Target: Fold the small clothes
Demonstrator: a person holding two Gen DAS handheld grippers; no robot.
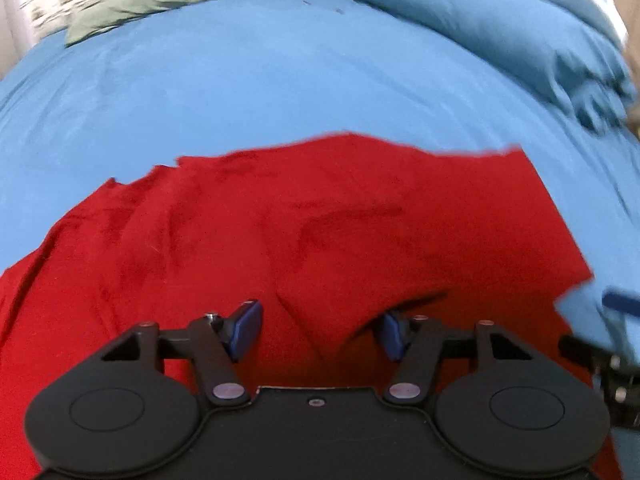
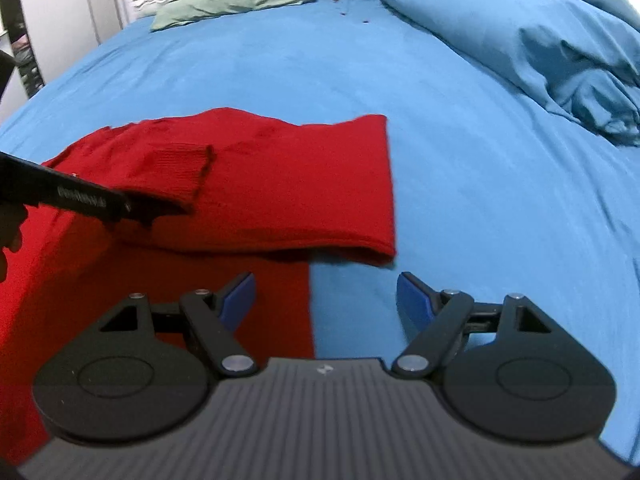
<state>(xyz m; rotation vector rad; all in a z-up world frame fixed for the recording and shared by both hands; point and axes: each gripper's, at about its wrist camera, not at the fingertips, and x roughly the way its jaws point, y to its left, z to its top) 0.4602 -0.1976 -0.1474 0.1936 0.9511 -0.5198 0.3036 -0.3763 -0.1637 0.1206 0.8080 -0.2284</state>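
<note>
One red knit garment (image 2: 256, 184), partly folded, on blue bedsheet (image 2: 460, 160); green pillow (image 2: 224, 4) beyond it; left gripper (image 1: 318, 330) and right gripper (image 2: 326, 300) fingers spread wide, empty.

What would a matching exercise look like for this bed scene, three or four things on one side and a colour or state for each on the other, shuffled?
Column one:
1. garment
2. bedsheet
3. pillow
4. right tongs

Column two:
a. pale green
b. open, holding nothing
c. red, partly folded over
d. blue

Pairs: 1-c, 2-d, 3-a, 4-b
</note>
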